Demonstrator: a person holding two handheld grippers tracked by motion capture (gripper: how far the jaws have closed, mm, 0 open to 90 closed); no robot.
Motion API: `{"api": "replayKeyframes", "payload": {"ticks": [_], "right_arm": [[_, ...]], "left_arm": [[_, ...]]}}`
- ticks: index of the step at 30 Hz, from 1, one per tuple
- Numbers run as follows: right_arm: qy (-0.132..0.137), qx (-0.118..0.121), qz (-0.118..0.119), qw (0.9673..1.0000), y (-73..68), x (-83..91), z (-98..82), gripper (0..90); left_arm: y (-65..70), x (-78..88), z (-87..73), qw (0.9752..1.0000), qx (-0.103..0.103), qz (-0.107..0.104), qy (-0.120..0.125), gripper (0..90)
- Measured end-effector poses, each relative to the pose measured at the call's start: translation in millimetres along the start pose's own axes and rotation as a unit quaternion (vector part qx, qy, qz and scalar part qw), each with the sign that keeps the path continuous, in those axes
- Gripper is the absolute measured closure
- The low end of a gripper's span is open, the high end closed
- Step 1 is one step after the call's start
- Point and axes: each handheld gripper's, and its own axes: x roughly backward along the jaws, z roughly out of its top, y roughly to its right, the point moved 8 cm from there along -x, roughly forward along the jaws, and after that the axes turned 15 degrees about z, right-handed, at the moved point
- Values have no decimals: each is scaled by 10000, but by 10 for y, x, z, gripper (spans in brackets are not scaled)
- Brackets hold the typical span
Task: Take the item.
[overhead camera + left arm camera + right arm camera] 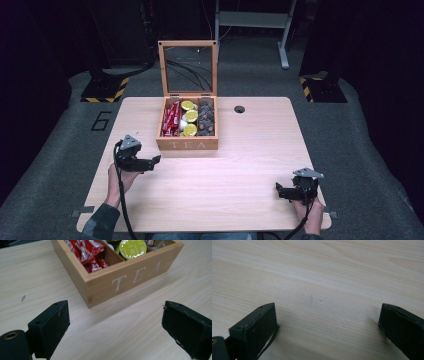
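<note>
A wooden tea box [187, 144] marked TEA stands at the middle back of the table [240, 170], its glass lid [188, 67] raised upright. Inside lie red packets [172, 119] on the left, yellow-lidded capsules [189, 117] in the middle and dark capsules [206, 120] on the right. My left gripper [152, 162] hovers open just left of the box's front corner [90, 298], jaws wide apart with nothing between them. The red packets [87, 251] and a yellow lid [132, 248] show close ahead. My right gripper [279, 190] rests open near the table's front right, over bare wood [324, 297].
A round cable hole [239, 109] sits in the table at the back right. Beyond the table are dark floor, yellow-black striped stand bases [105, 90] and a grey frame leg [283, 45].
</note>
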Motion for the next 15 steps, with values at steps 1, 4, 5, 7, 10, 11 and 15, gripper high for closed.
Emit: {"api": "replayKeyframes", "payload": {"ticks": [1,4,5,7,10,11,15], "right_arm": [[1,1,0,10000,0,0,0,12],[0,3,0,10000,-1,0,0,12],[-1,2,1,10000,-1,1,0,13],[0,2,-3,10000,-1,1,0,13],[-7,2,-10,10000,-1,1,-1,13],[-7,2,-10,10000,-1,1,-1,13],[-10,-2,-12,10000,-3,2,-2,13]], "left_arm": [[13,-10,35,10000,-21,-15,1,79],[78,-50,176,9999,-86,-85,38,82],[96,-62,210,9999,-112,-103,53,82],[115,-77,247,9998,-137,-114,83,83],[184,-151,405,9996,-173,-185,107,85],[184,-151,405,9996,-173,-185,107,84],[263,-247,576,9994,-197,-246,124,83]]}}
